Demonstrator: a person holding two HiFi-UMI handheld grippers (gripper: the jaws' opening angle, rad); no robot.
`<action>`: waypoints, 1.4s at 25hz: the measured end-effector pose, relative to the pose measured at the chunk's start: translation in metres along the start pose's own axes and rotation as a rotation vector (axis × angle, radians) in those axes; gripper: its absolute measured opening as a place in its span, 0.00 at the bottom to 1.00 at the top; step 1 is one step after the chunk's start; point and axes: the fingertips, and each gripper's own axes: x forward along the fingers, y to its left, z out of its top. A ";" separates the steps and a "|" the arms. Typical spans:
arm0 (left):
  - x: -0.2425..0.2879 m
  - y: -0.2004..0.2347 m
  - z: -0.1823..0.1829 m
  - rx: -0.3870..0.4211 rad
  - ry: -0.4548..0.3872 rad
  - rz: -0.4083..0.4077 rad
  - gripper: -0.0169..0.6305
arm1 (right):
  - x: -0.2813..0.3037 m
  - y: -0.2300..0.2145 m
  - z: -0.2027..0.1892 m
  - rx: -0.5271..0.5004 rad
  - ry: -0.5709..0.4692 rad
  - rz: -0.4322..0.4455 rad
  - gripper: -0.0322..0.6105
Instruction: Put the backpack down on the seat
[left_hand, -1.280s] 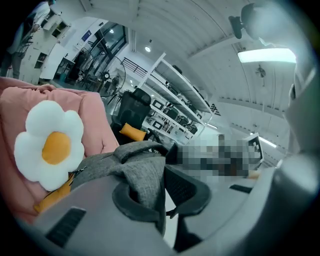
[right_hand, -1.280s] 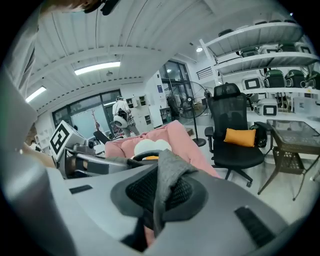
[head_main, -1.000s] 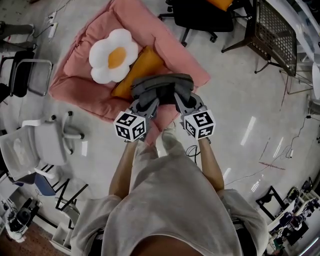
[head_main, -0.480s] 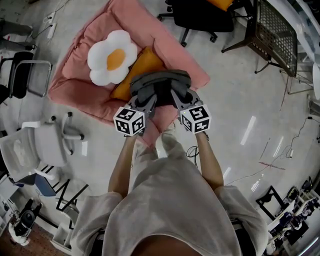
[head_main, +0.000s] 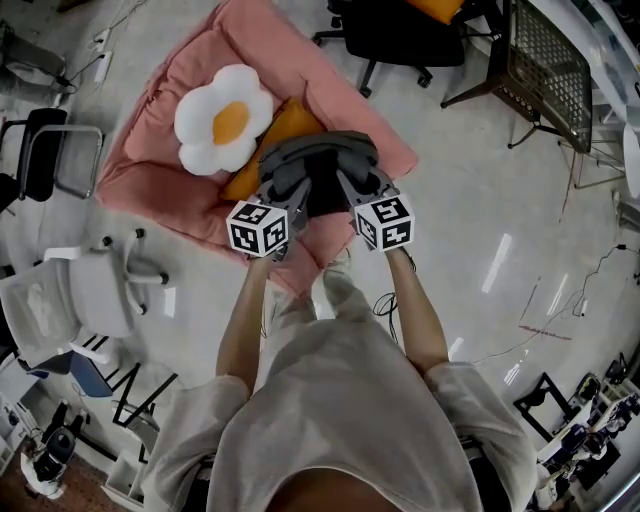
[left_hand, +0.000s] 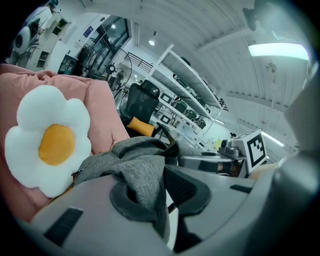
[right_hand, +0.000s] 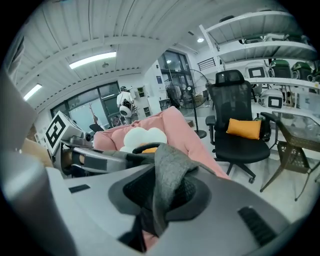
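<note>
A grey backpack hangs between my two grippers over the near edge of the pink cushioned seat on the floor. My left gripper is shut on a grey fabric strap, pinched between its pads. In my right gripper, another grey strap lies between the pads while the jaws are opening; the pads still touch it. On the seat lie a white flower-shaped pillow with a yellow centre and an orange cushion, partly hidden under the backpack.
A black office chair stands beyond the seat. To its right is a dark mesh metal chair. A white office chair and a black-framed chair stand at the left. Cables trail over the shiny floor at the right.
Both grippers and the backpack have moved a little forward, farther over the pink seat. The backpack now covers more of the orange cushion.
</note>
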 end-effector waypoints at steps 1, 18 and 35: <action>0.001 0.002 0.000 -0.002 0.001 0.001 0.11 | 0.002 -0.001 -0.001 -0.002 0.005 0.000 0.17; -0.017 0.035 -0.024 0.053 0.068 0.118 0.42 | 0.002 -0.017 -0.021 -0.014 0.034 -0.091 0.58; -0.079 -0.042 0.012 0.254 -0.076 0.150 0.35 | -0.086 0.031 0.027 -0.141 -0.123 -0.106 0.43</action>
